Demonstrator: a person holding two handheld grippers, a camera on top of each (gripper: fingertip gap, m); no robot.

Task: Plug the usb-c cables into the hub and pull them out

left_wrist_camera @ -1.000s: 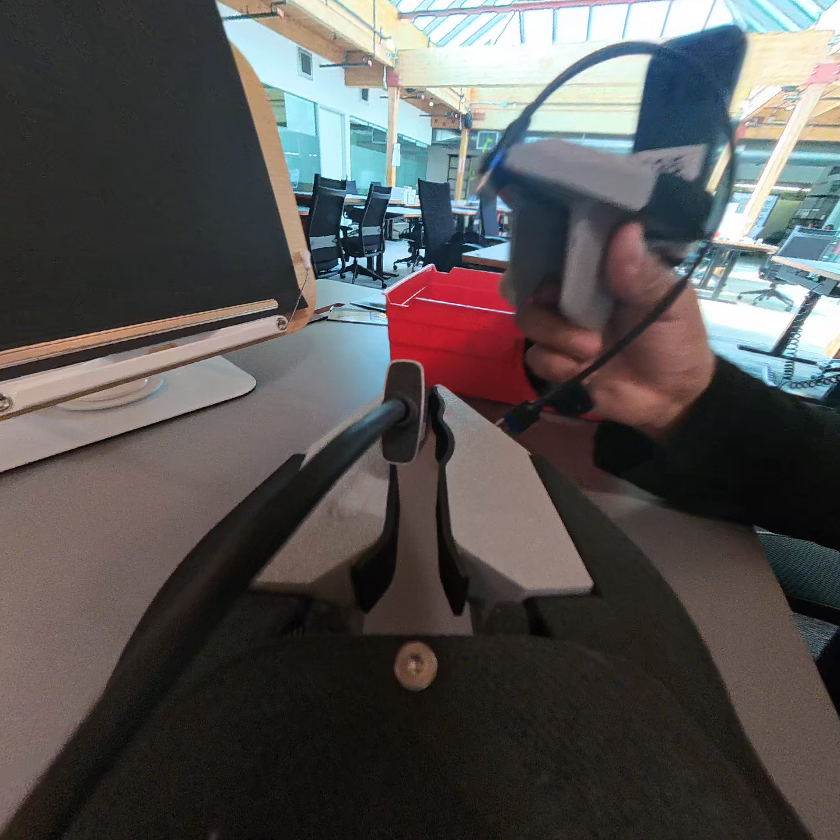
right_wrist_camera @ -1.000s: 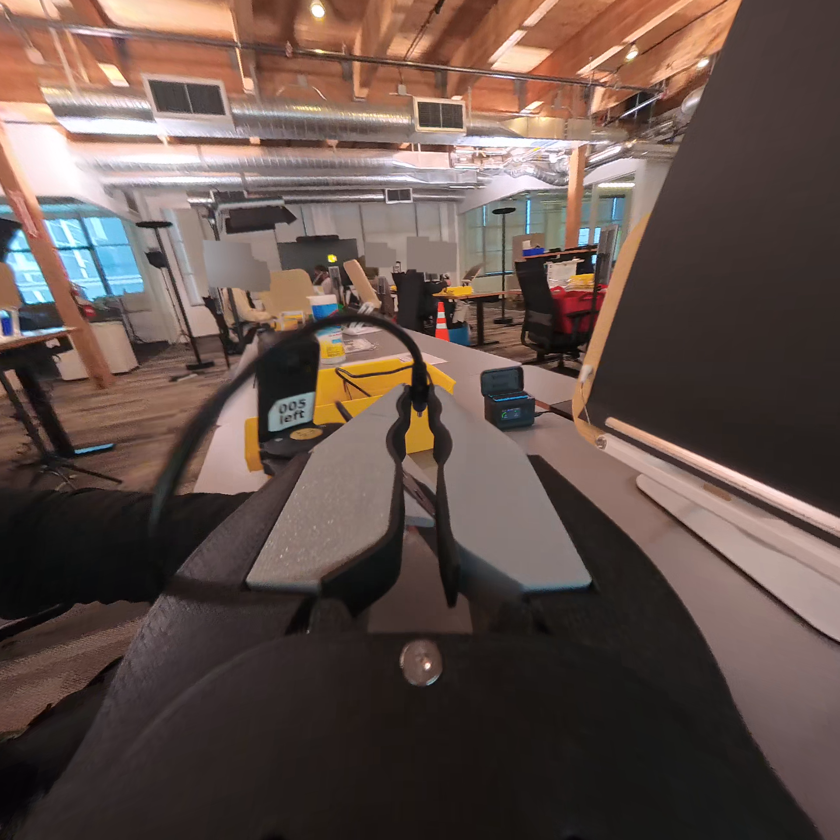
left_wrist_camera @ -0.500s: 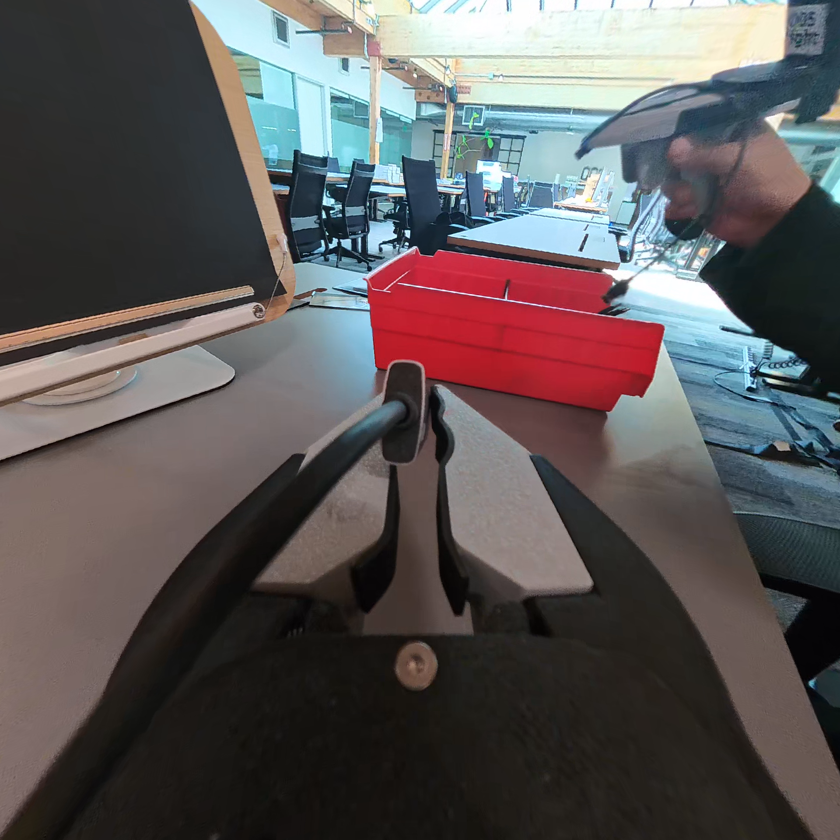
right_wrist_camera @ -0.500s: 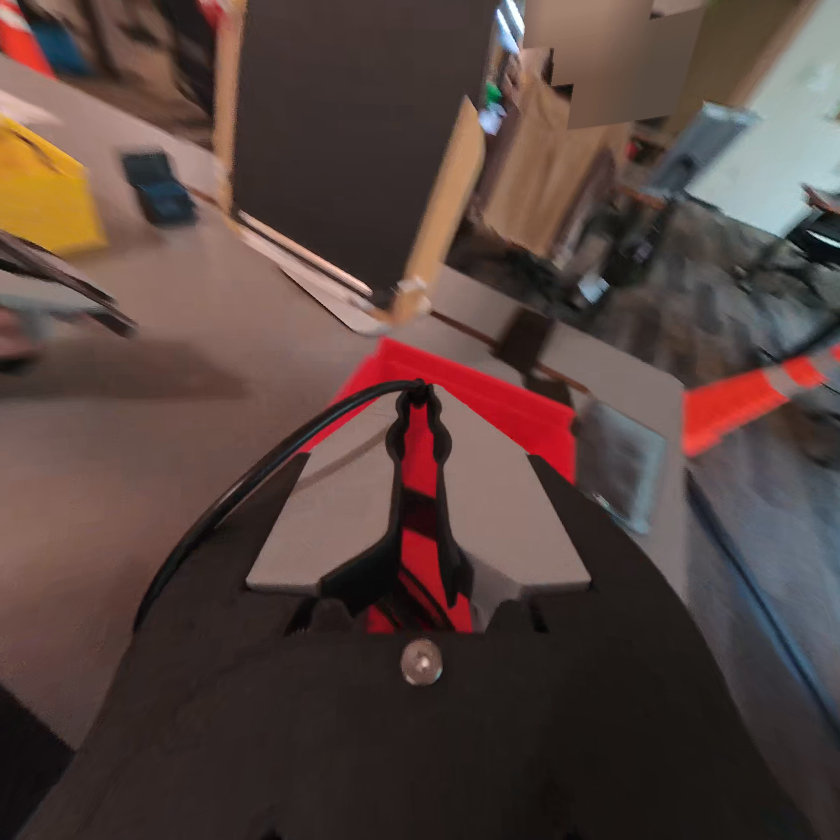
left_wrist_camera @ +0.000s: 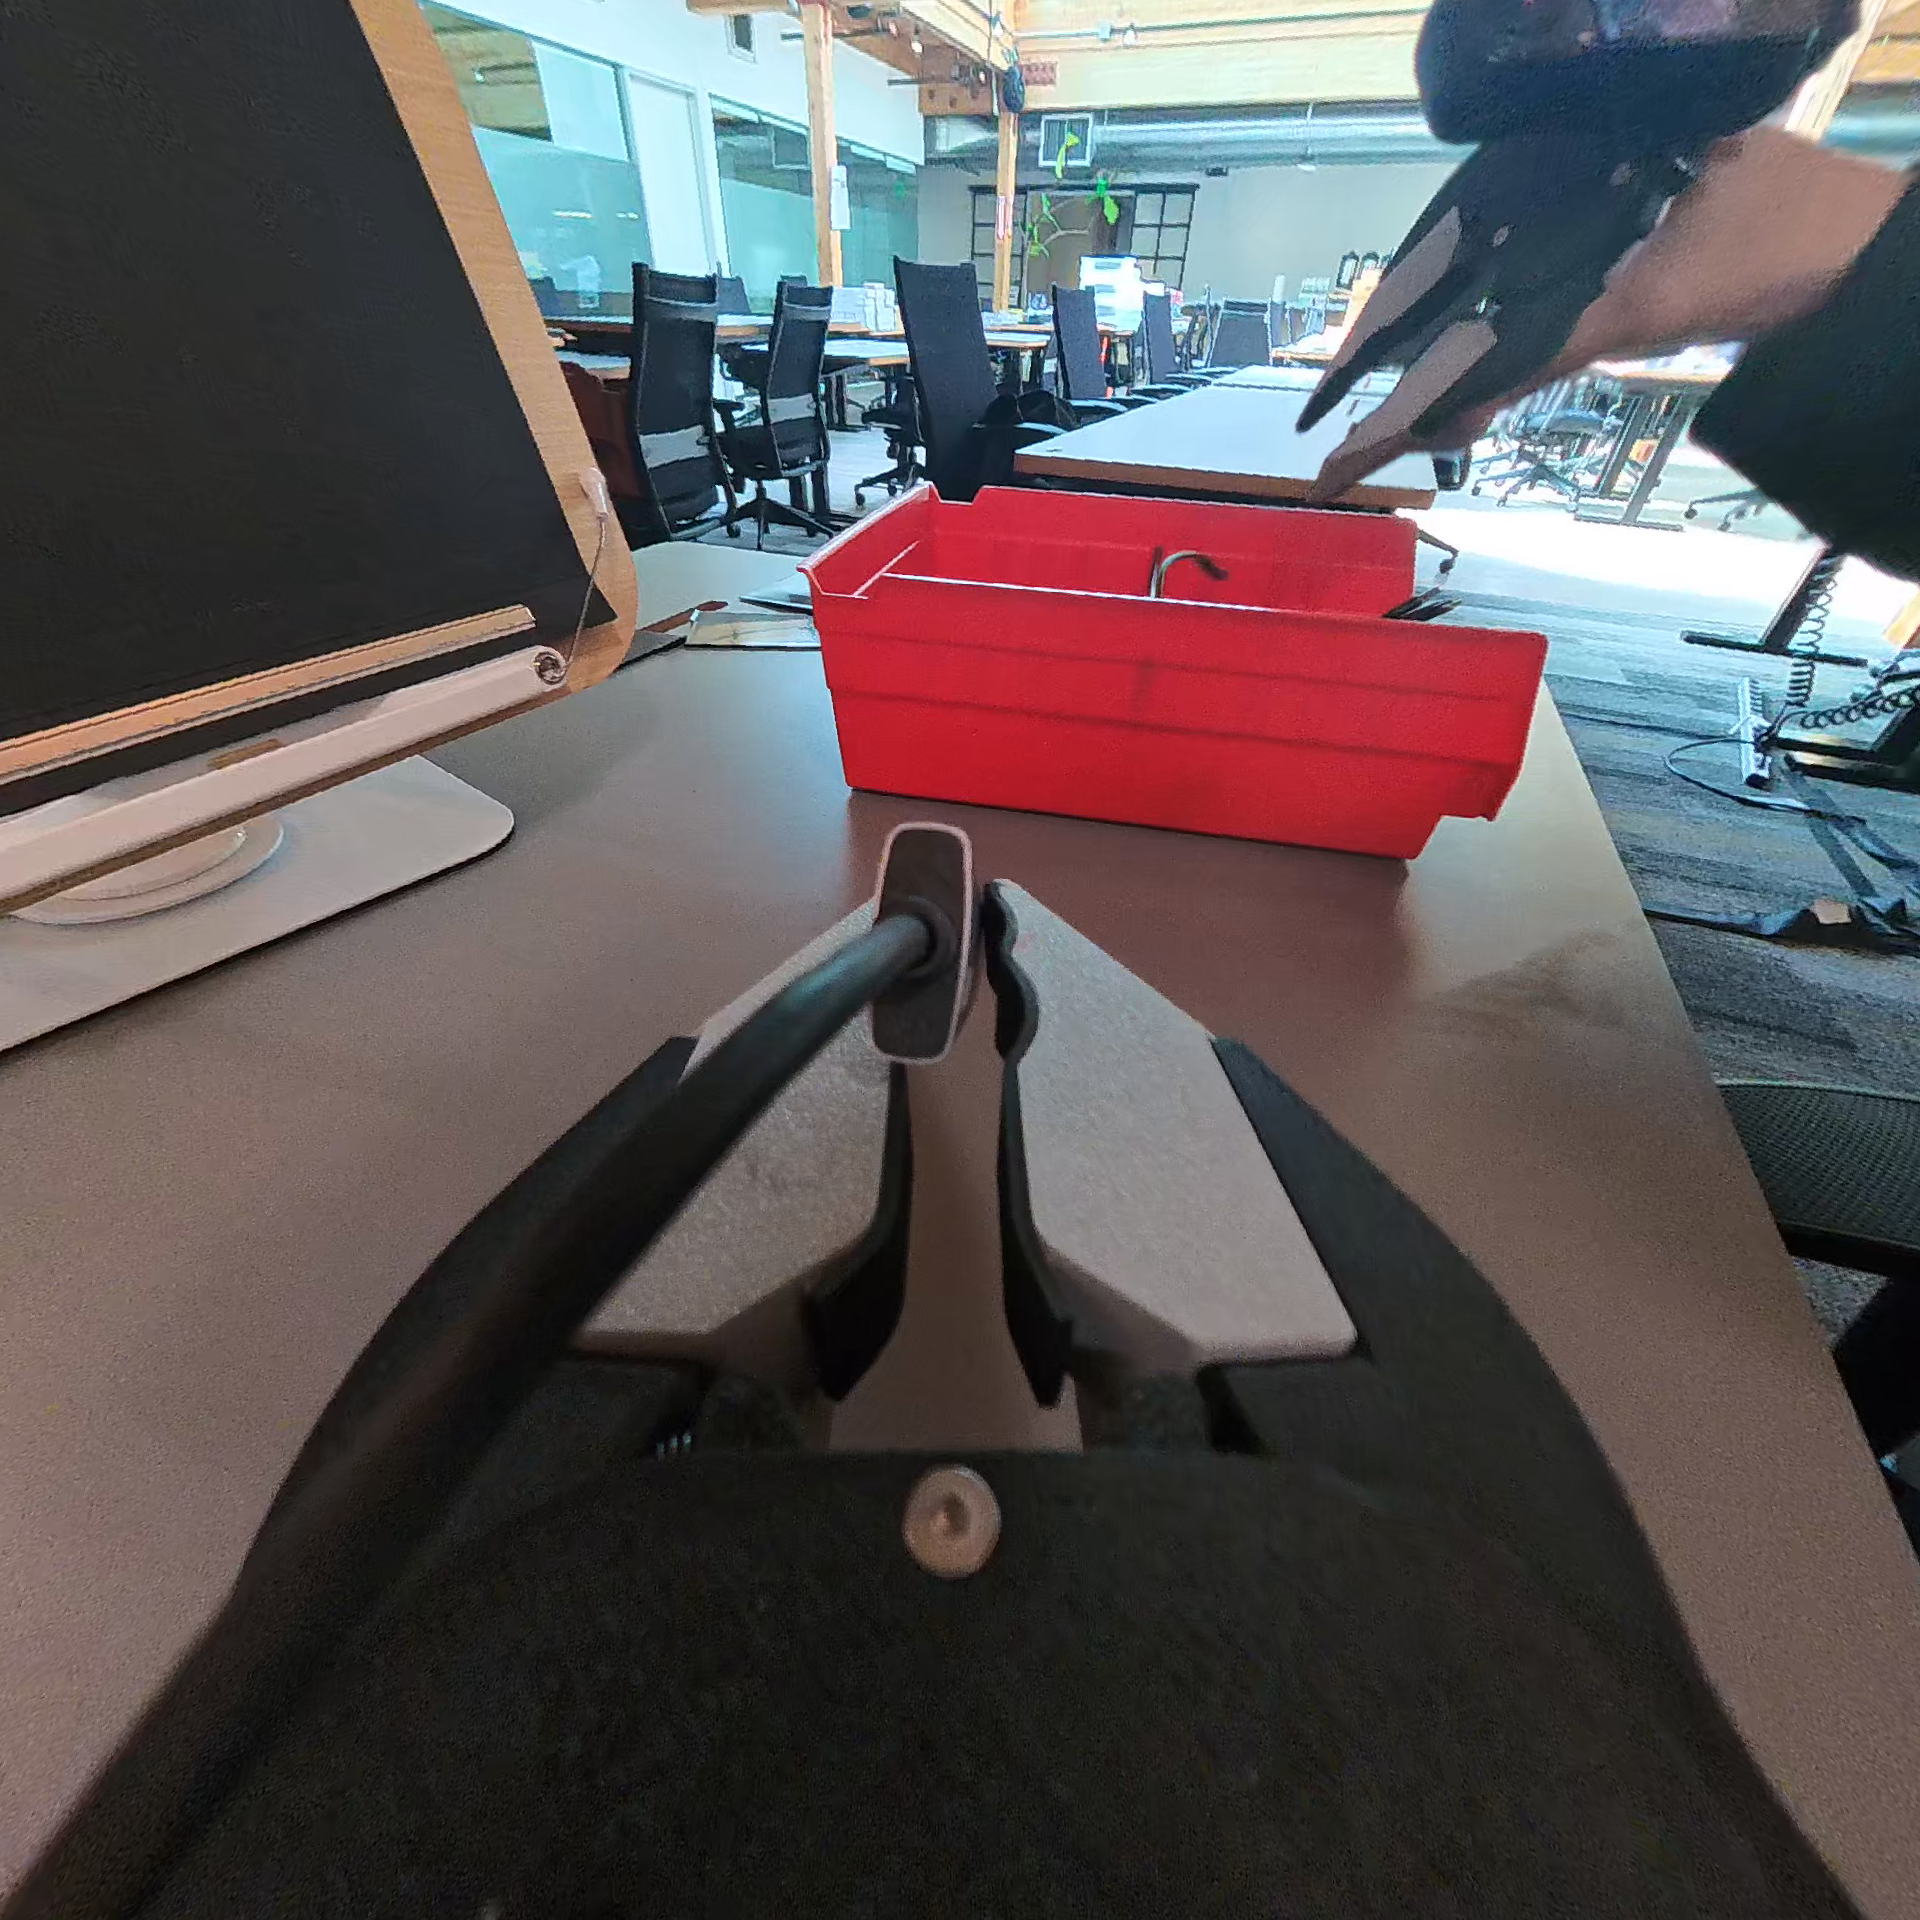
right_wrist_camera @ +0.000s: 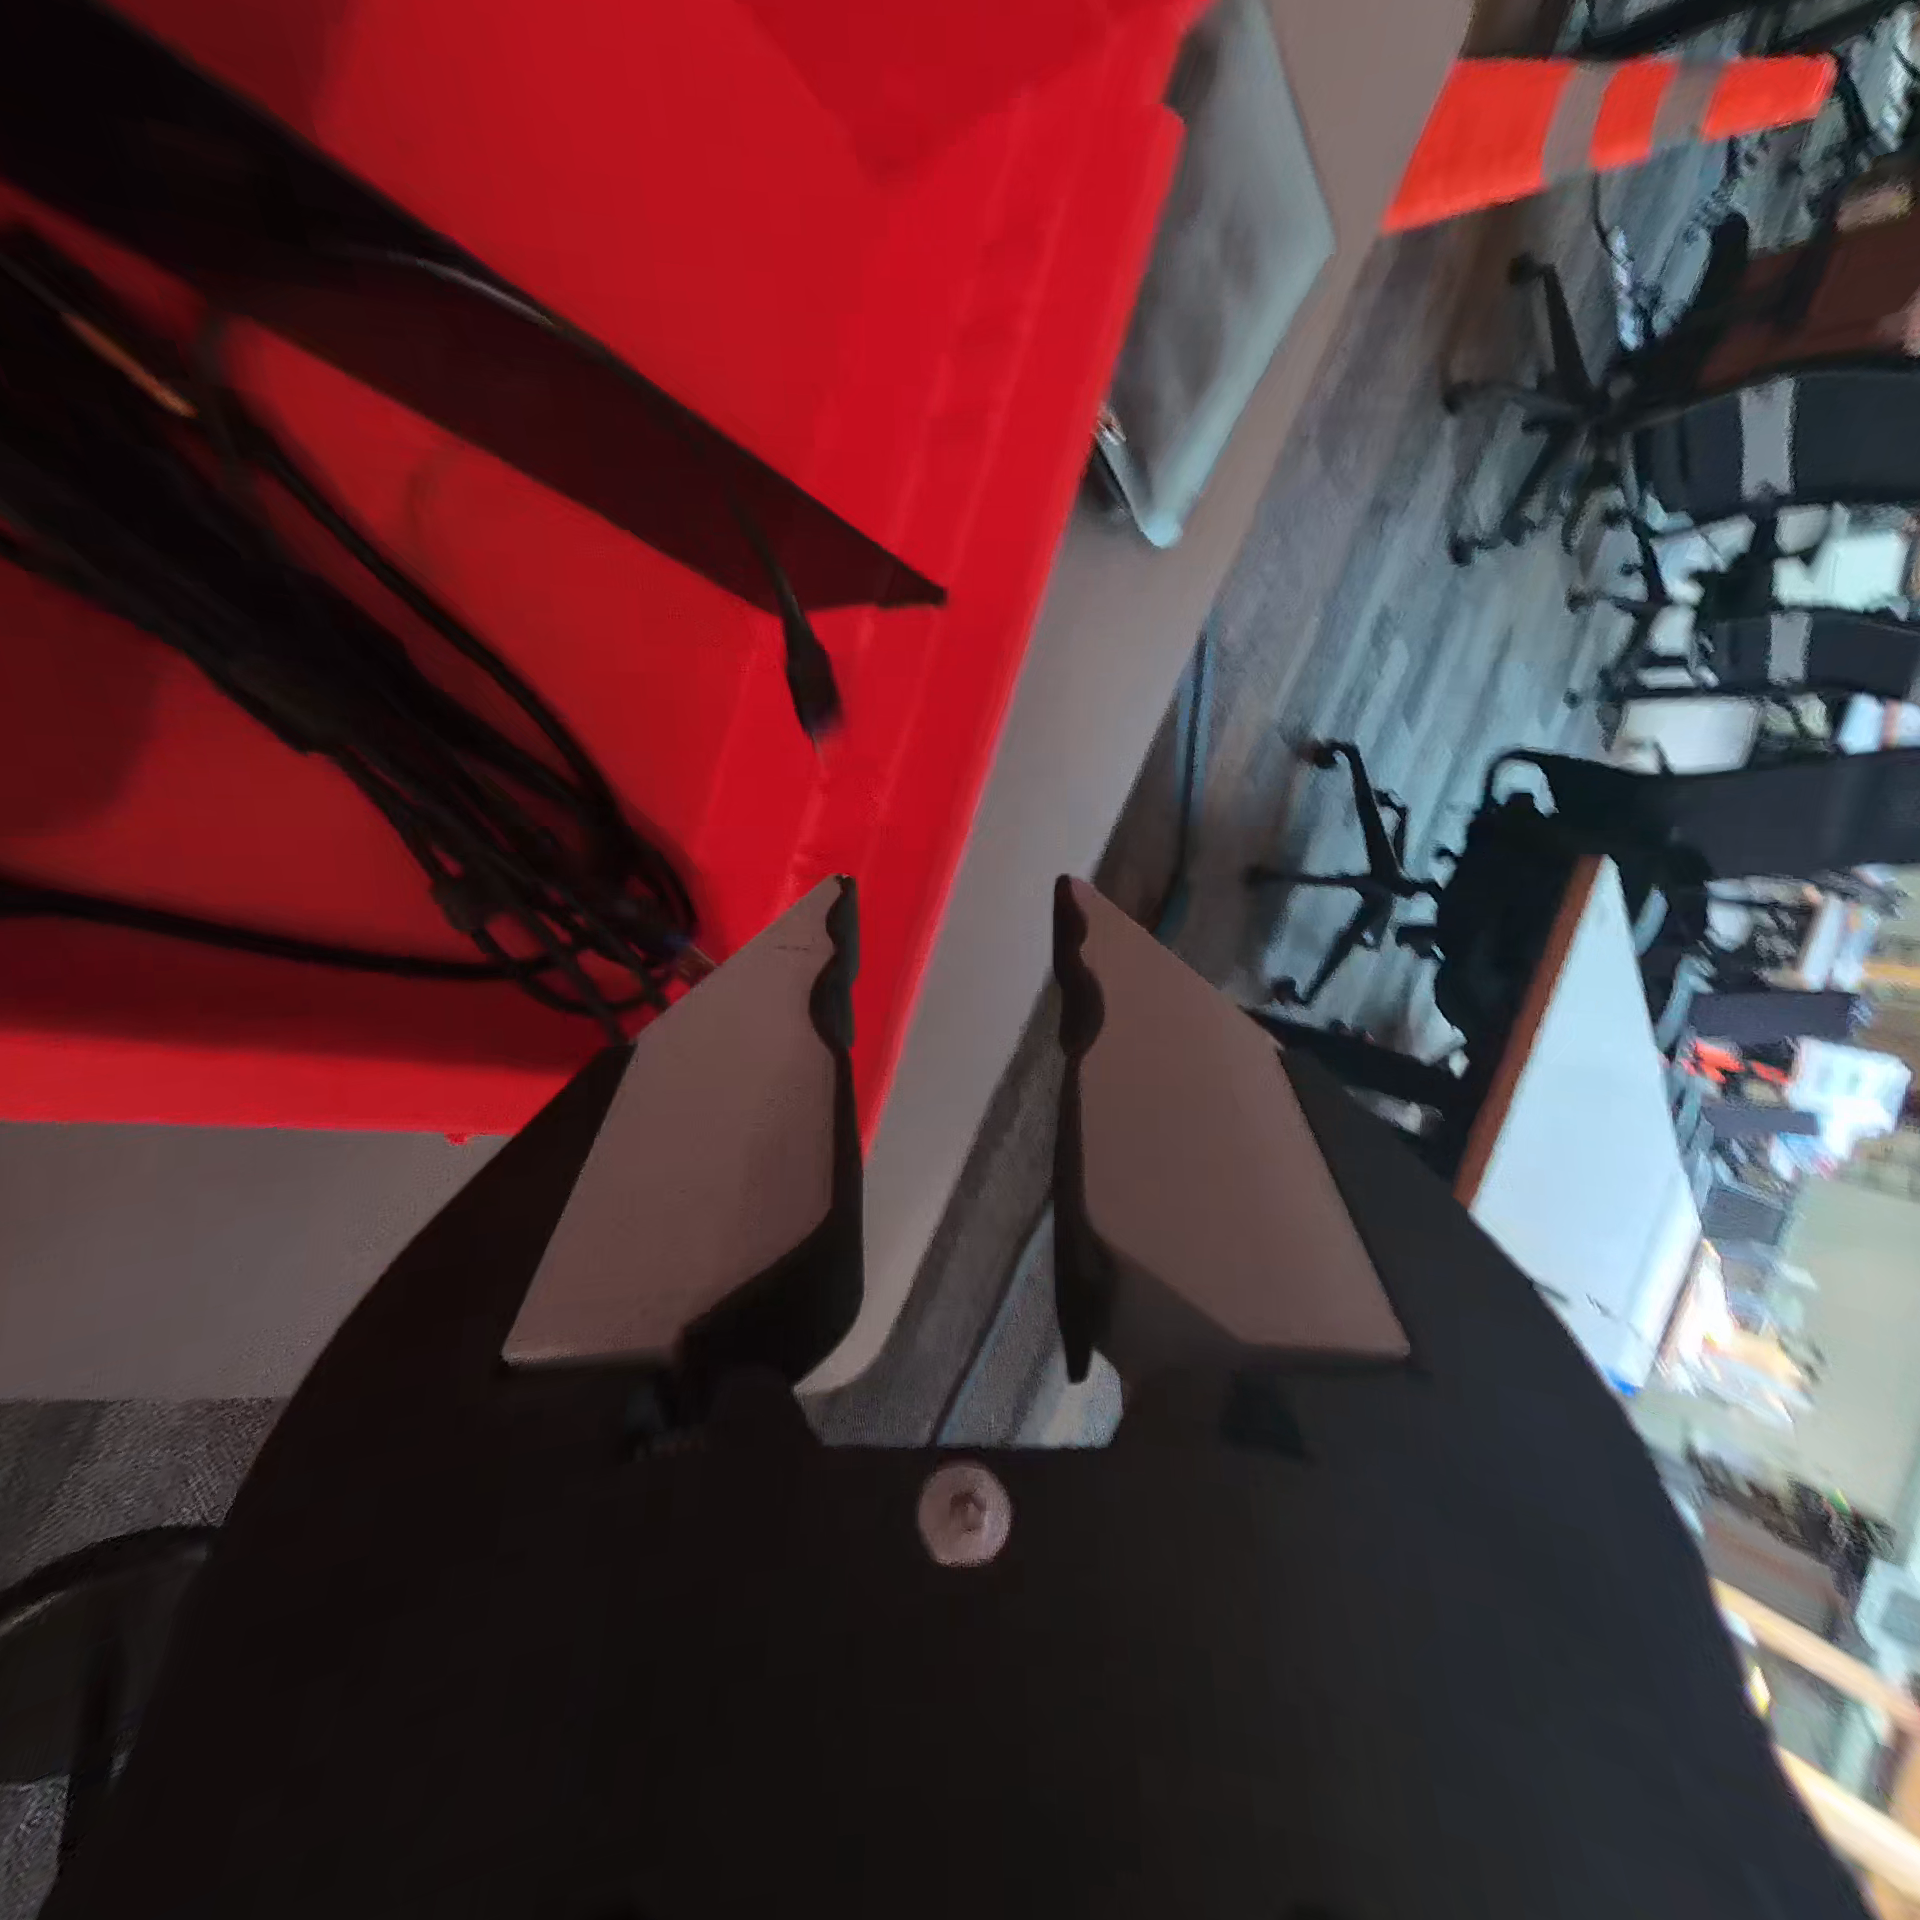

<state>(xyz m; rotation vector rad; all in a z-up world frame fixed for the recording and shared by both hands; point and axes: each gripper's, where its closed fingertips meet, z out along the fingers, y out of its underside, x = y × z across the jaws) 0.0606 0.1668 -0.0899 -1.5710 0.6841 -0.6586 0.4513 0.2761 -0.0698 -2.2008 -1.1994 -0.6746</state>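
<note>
In the left wrist view my left gripper (left_wrist_camera: 961,925) is shut on the hub (left_wrist_camera: 923,956), a thin grey slab seen end-on with its own black lead (left_wrist_camera: 727,1049) running back to the left. It is held just above the dark table (left_wrist_camera: 1299,987). My right gripper (right_wrist_camera: 951,904) is open and empty, tilted over the right rim of the red bin (right_wrist_camera: 935,312). A black usb-c cable (right_wrist_camera: 805,675) lies loose in the bin with its plug free. The right gripper also shows in the left wrist view (left_wrist_camera: 1392,405), above the bin (left_wrist_camera: 1143,707), fingers apart.
A monitor on a white stand (left_wrist_camera: 260,852) fills the left. A bundle of black cables (right_wrist_camera: 364,727) lies in the bin. The table's right edge (left_wrist_camera: 1683,1039) drops to carpet and office chairs. An orange and grey cone (right_wrist_camera: 1610,114) lies beyond the bin.
My right gripper swung from beside the left one over to the red bin and opened, letting go of the black cable into the bin. My left gripper kept its hold on the hub.
</note>
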